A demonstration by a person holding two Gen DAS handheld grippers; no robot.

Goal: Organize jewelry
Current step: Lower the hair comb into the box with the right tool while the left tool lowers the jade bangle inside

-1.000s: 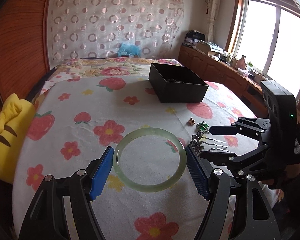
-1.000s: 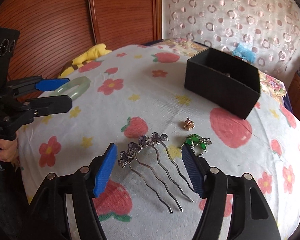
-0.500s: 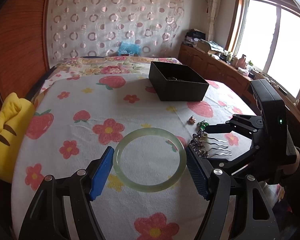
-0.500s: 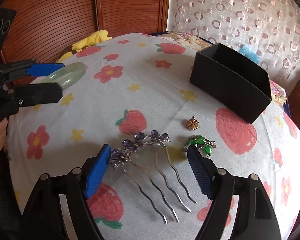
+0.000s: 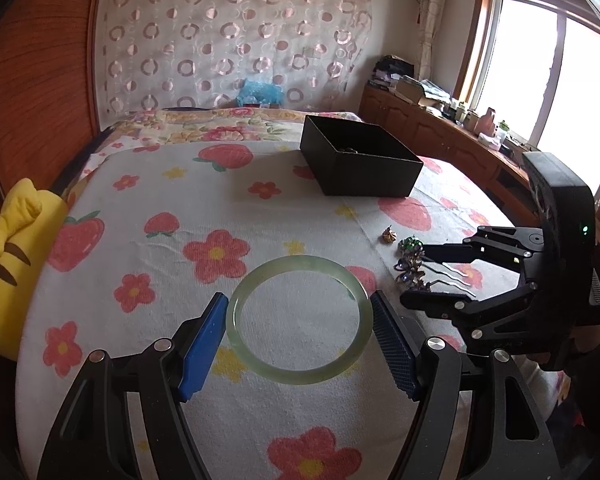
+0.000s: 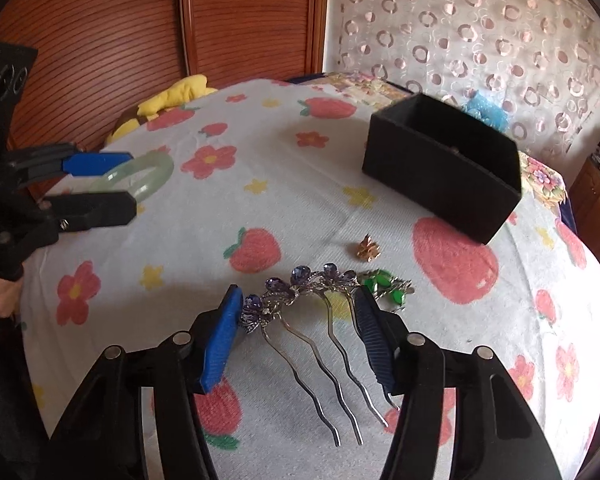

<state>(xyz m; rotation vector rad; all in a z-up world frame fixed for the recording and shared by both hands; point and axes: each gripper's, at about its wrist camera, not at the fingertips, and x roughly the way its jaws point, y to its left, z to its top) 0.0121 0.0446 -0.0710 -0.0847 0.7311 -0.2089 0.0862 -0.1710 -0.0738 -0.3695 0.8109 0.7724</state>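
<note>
Between the closing jaws of the right gripper (image 6: 296, 336), on the fruit-print cloth (image 6: 284, 184): hair comb (image 6: 312, 320), purple-jewelled; the blue pad touches its jewelled end. Left gripper (image 5: 298, 338) clasps the green bangle (image 5: 299, 319); black box (image 6: 444, 168) behind.

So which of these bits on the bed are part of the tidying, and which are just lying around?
Part of the job:
- green bangle, between the left gripper's pads
- hair comb, with the right gripper closing around it
- green brooch
- gold charm
- black box

Just lying about:
- yellow plush
- blue bag
</note>
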